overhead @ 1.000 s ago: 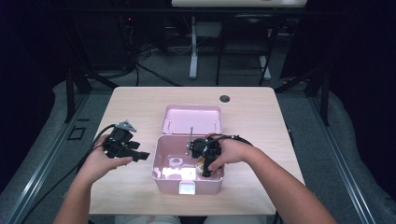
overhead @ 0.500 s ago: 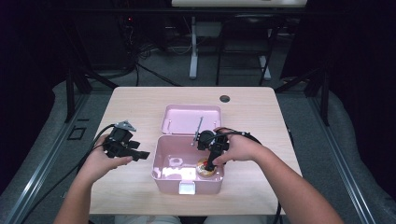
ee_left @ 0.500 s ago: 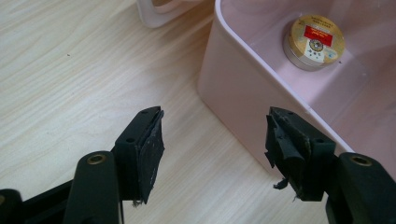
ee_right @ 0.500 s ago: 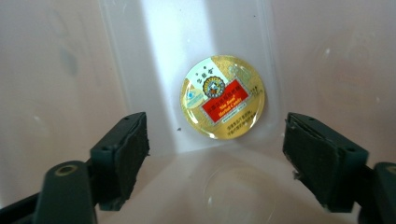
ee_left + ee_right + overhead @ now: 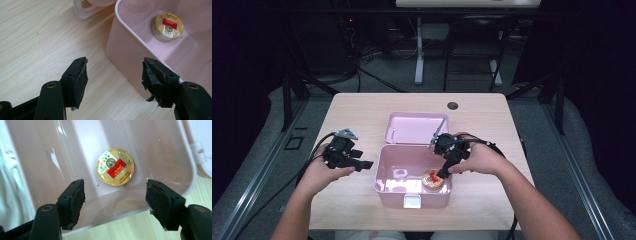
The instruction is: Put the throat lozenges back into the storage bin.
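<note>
An open pink box [image 5: 384, 182] stands in the middle of the table, its lid [image 5: 417, 127] laid back behind it. A round gold tin [image 5: 432, 179] with a red label lies flat on the box floor, also seen as the tin [image 5: 167, 27] and the tin [image 5: 115, 167]. My right gripper [image 5: 444, 172] hangs over the tin and points down into the box [image 5: 37, 150]. Its jaws [image 5: 115, 205] have just been closing a little but stand open, with nothing between them. My left gripper [image 5: 362, 164] rests open just left of the box wall [image 5: 120, 50], with only table between its fingers [image 5: 80, 80].
A small dark round hole [image 5: 452, 105] sits in the table near the far edge. A white latch [image 5: 413, 201] sticks out of the box's front. Bare wood lies to the left of the box [image 5: 37, 37] and along the table's right side [image 5: 507, 145].
My right gripper has lifted up and slightly back out of the box, and the tin now lies uncovered on the box floor. The left gripper has stayed where it was.
</note>
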`<state>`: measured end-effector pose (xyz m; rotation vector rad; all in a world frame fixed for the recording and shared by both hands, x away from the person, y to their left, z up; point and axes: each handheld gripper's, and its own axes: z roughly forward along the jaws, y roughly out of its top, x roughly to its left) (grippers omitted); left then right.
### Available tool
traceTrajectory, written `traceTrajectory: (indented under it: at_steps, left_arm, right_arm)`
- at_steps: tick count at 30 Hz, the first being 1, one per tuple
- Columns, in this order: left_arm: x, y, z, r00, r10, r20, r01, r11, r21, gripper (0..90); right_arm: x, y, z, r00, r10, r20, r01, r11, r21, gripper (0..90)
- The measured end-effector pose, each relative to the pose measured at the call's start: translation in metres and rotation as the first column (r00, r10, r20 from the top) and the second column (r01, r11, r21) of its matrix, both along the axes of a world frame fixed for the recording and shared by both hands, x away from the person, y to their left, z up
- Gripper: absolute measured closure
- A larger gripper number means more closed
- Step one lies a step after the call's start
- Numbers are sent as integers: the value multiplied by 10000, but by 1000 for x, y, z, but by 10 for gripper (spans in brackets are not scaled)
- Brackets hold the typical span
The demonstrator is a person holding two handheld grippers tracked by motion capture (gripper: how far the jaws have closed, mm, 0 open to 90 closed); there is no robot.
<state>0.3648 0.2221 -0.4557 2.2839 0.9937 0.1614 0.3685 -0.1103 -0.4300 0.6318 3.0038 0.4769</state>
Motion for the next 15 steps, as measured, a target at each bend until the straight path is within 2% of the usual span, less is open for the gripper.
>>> traceTrajectory:
  at_steps: [6,15]
  left_arm:
    - [1,-1,-1,10000,22,-8,-23,10000,-27,369]
    - [1,-5,-4,10000,-14,-3,14,10000,59,369]
  right_arm:
    - [-4,-14,13,9981,-482,388,460,9974,554,331]
    - [-7,-32,18,9944,-960,436,928,9932,701,341]
